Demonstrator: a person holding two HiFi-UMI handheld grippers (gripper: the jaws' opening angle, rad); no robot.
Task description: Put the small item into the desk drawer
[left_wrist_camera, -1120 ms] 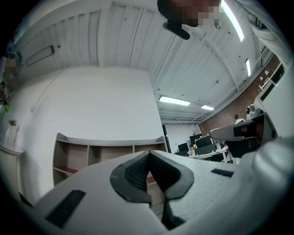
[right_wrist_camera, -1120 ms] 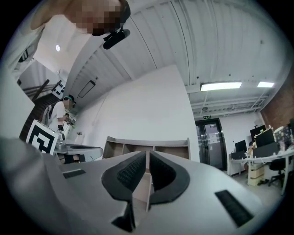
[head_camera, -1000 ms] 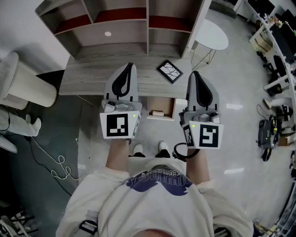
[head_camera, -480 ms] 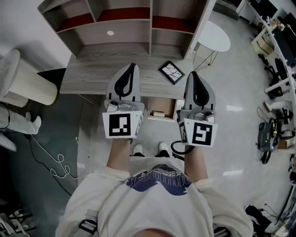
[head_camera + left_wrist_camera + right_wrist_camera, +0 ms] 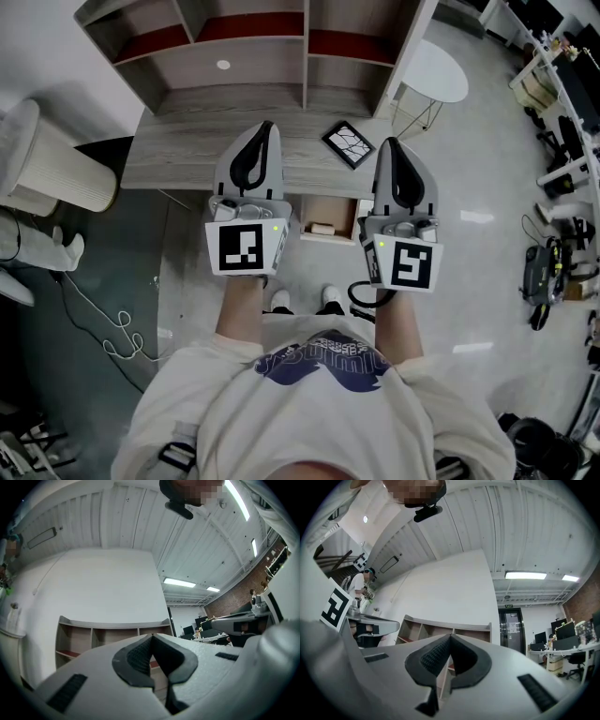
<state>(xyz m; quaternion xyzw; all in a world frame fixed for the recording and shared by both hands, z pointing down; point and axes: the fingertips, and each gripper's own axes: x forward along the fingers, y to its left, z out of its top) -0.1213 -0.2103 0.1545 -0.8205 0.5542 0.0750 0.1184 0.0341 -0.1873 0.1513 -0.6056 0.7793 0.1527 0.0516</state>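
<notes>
Item [image 5: 322,228] in drawer [image 5: 339,210], clear of fingers [image 5: 254,161]

A shelf unit [image 5: 253,94] with open compartments is set at the back of the worktop [image 5: 178,155]. Red strips are seen along its upper compartments, and a small white disc [image 5: 223,65] is seen in one of the lower ones. A black-framed square panel [image 5: 348,143] with a white cracked pattern is laid flat on the worktop, towards its right end. A round white side table [image 5: 433,73] is placed just beside the shelf unit's right side. A white ribbed cylinder [image 5: 56,173] is seen left of the worktop, and a white cable [image 5: 111,330] is trailed over the dark floor nearby. In the right gripper view, a lit ceiling light [image 5: 525,575] and a dark door [image 5: 512,626] are shown.
</notes>
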